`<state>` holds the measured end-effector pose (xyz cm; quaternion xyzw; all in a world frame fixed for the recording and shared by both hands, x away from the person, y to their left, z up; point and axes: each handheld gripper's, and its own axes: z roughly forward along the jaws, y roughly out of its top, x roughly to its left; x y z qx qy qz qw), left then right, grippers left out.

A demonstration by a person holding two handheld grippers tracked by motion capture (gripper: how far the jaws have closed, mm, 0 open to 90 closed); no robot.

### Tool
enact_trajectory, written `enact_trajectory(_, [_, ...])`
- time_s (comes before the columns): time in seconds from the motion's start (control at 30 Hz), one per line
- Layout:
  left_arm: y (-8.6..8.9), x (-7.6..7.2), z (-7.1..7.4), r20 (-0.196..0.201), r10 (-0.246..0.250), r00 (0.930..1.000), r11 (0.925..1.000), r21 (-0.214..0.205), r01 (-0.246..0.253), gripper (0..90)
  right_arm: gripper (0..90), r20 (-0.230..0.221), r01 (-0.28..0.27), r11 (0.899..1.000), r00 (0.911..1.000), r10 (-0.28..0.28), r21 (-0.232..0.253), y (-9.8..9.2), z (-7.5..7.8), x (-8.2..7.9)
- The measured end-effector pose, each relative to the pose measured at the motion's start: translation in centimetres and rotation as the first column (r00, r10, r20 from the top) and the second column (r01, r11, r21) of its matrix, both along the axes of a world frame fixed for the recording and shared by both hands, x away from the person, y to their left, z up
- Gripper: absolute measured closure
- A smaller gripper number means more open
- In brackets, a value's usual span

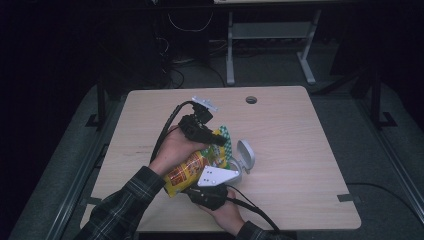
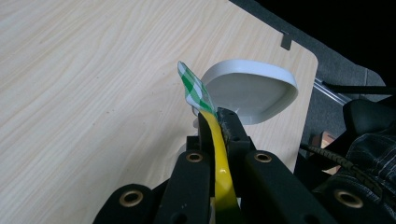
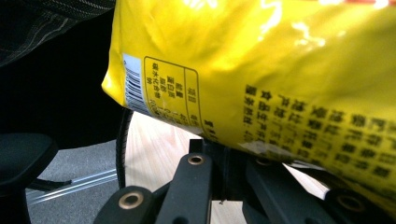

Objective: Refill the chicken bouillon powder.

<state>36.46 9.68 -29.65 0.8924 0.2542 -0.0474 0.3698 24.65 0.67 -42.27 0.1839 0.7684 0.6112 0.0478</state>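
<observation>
A yellow snack bag (image 1: pixel 187 172) with a green-and-white checked top seam (image 2: pixel 192 88) hangs tilted over the wooden table (image 1: pixel 300 130), stretched between both grippers. My left gripper (image 1: pixel 217 139) is shut on the bag's top edge; in the left gripper view the yellow film (image 2: pixel 219 158) runs between its closed jaws (image 2: pixel 215 116). My right gripper (image 1: pixel 207 192) sits at the bag's lower end near the table's front edge. In the right gripper view its jaws (image 3: pixel 223 148) stand close together against the bag's underside (image 3: pixel 280 65), and the bag hides their tips.
A small white container with its hinged lid (image 1: pixel 245 156) standing open rests on the table just right of the bag; the lid (image 2: pixel 254 88) lies right beyond the left jaws. A cable hole (image 1: pixel 251 99) is at the far edge. A desk frame (image 1: pixel 270 45) stands behind.
</observation>
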Motion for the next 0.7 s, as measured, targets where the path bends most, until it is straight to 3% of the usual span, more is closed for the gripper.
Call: enact_trajectory(0.7, [-0.27, -0.02, 0.03, -0.002, 0.001, 1.0, 1.0, 0.007, -0.001, 90.0, 90.0, -0.001, 0.0, 1.0, 1.0, 0.0, 0.007, -0.03, 0.04, -0.02])
